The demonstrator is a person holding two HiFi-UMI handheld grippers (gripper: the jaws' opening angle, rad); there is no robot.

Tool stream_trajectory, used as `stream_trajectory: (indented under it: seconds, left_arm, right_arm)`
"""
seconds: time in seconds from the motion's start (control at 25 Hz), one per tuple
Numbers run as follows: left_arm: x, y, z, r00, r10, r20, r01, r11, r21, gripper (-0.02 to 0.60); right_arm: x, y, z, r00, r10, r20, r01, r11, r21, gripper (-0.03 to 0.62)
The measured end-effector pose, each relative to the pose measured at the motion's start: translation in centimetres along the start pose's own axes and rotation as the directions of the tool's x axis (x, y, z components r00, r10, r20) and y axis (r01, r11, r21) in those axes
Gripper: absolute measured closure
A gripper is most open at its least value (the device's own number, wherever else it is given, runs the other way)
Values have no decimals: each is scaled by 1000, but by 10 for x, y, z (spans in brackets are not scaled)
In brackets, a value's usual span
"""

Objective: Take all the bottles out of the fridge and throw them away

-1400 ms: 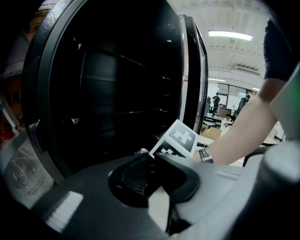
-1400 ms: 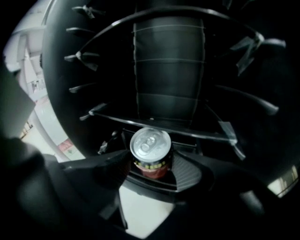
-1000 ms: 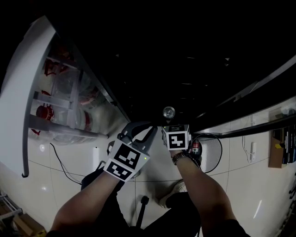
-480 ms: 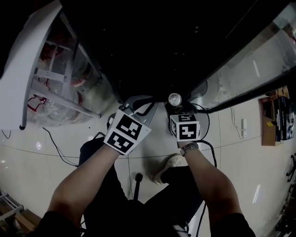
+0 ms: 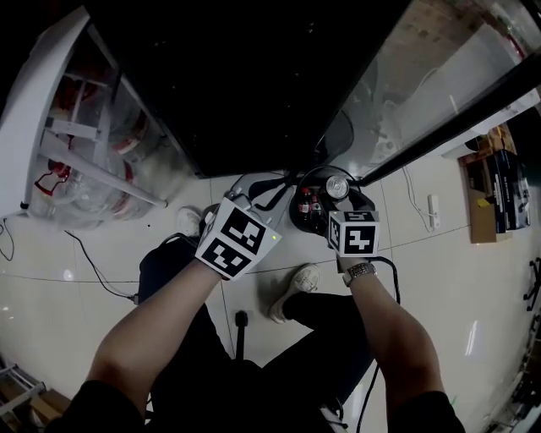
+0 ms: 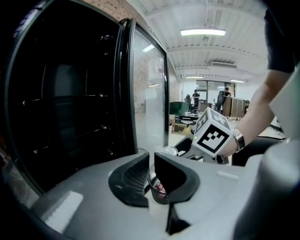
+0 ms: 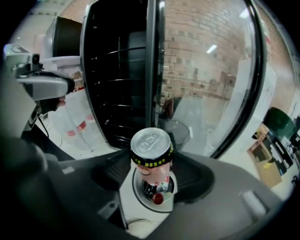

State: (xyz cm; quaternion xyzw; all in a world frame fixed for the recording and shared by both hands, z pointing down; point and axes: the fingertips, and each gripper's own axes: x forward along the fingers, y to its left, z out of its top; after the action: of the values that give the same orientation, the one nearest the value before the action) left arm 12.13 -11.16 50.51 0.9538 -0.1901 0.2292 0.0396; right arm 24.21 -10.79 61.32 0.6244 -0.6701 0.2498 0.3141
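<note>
Pale, glossy floor tiles (image 5: pixel 76 338) mirror the overhead lighting, with a brown cardboard box (image 5: pixel 475 203) set off to one side. A brick wall (image 7: pixel 201 61) rises at the back, while fluorescent strip lights (image 6: pixel 202 32) line a white ceiling (image 6: pixel 234 14) running towards a distant office area where people (image 6: pixel 196 96) stand among furniture.

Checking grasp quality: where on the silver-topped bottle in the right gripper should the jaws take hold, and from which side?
The round body just below the black-and-yellow band, from the side, one jaw on each flank. The silver-topped bottle stands roughly upright and its body is cylindrical, so opposite flanks seat evenly; the right gripper holds it so now.
</note>
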Motion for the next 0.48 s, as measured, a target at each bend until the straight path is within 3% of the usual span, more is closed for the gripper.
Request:
stream_trajectory:
  seconds: [0.16, 0.28, 0.48]
  left_arm:
    - [10, -16, -5, 1000, -11, -16, 11, 1000, 8, 572]
    - [12, -25, -12, 999, -16, -37, 17, 1000, 15, 572]
    - [2, -29, -13, 998, -9, -54, 10, 1000, 26, 572]
  right_arm:
    - [4, -14, -16, 1000, -14, -5, 14, 1000, 15, 312]
    - [2, -25, -6, 998, -25, 61, 24, 1000, 9, 335]
    - [-13, -36, 4, 995, -38, 92, 35, 999, 37, 347]
